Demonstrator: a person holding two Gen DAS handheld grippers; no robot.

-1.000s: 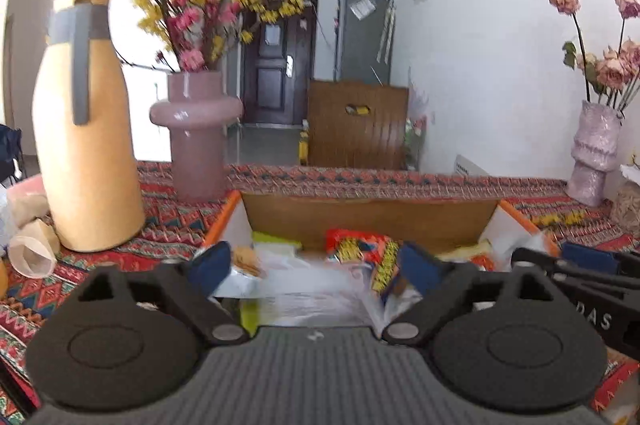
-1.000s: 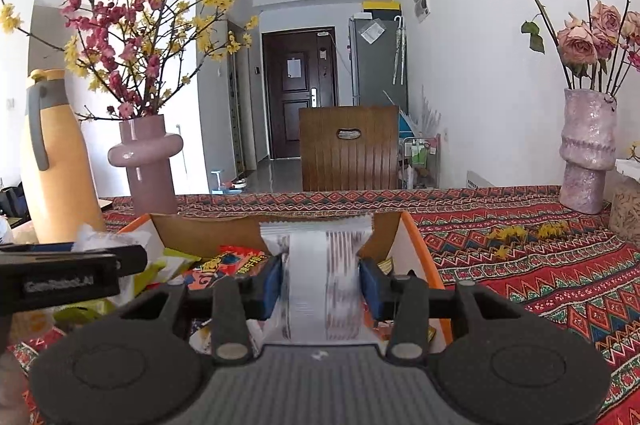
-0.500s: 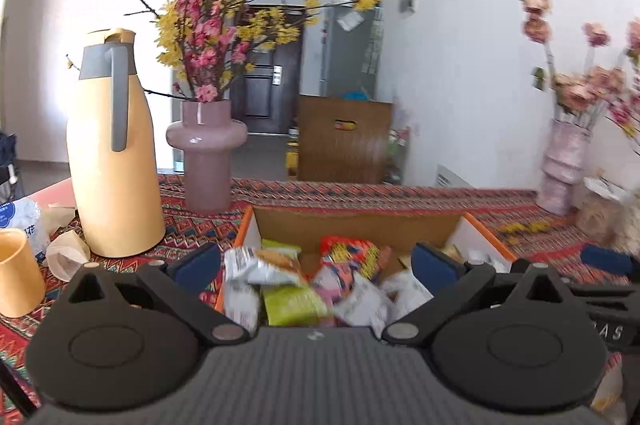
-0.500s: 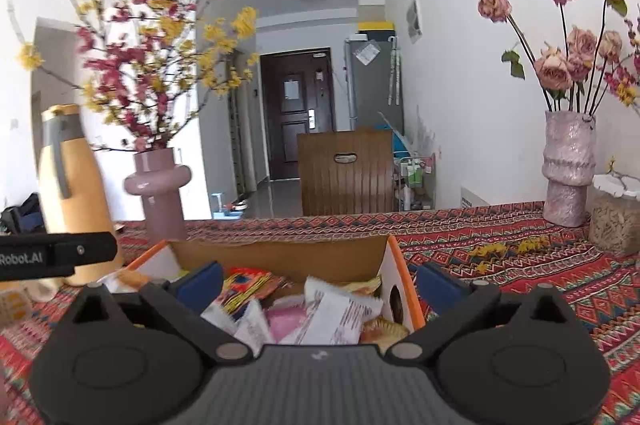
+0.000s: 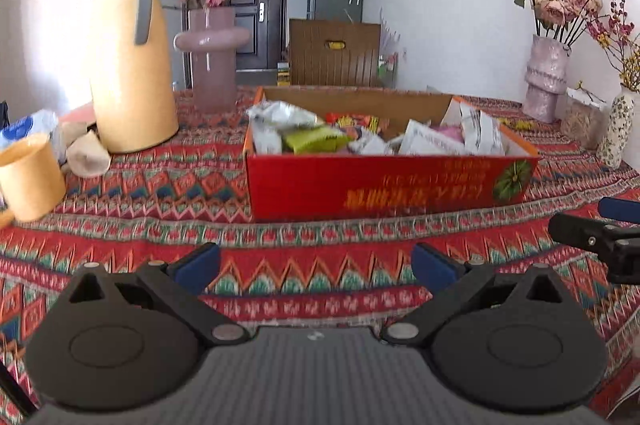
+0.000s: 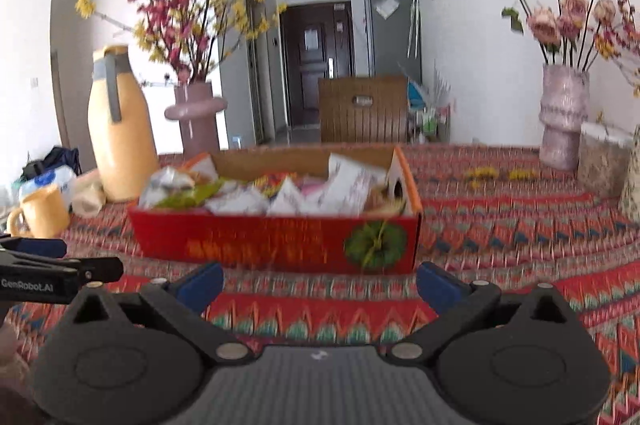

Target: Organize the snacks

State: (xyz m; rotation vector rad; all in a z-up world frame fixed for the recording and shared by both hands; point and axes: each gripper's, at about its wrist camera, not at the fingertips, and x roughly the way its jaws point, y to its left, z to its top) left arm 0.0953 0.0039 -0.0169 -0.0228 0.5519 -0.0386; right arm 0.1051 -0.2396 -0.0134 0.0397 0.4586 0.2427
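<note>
A red cardboard box (image 5: 384, 185) stands on the patterned tablecloth, filled with several snack packets (image 5: 312, 139). It also shows in the right wrist view (image 6: 276, 243), with white and green packets (image 6: 280, 199) inside. My left gripper (image 5: 316, 263) is open and empty, held back from the box's near side. My right gripper (image 6: 320, 283) is open and empty too, just in front of the box. The right gripper's finger shows at the left wrist view's right edge (image 5: 592, 231). The left gripper's finger shows at the right wrist view's left edge (image 6: 56, 271).
A tall yellow jug (image 5: 128, 65) and a pink vase with flowers (image 5: 212, 57) stand left of the box. A yellow cup (image 5: 28, 181) and wrappers lie at the far left. Another pink vase (image 5: 546, 73) and a jar (image 5: 584, 121) stand at the right.
The right gripper let go of its white packet into the box and opened. Both grippers then pulled back from over the box to the cloth in front of it.
</note>
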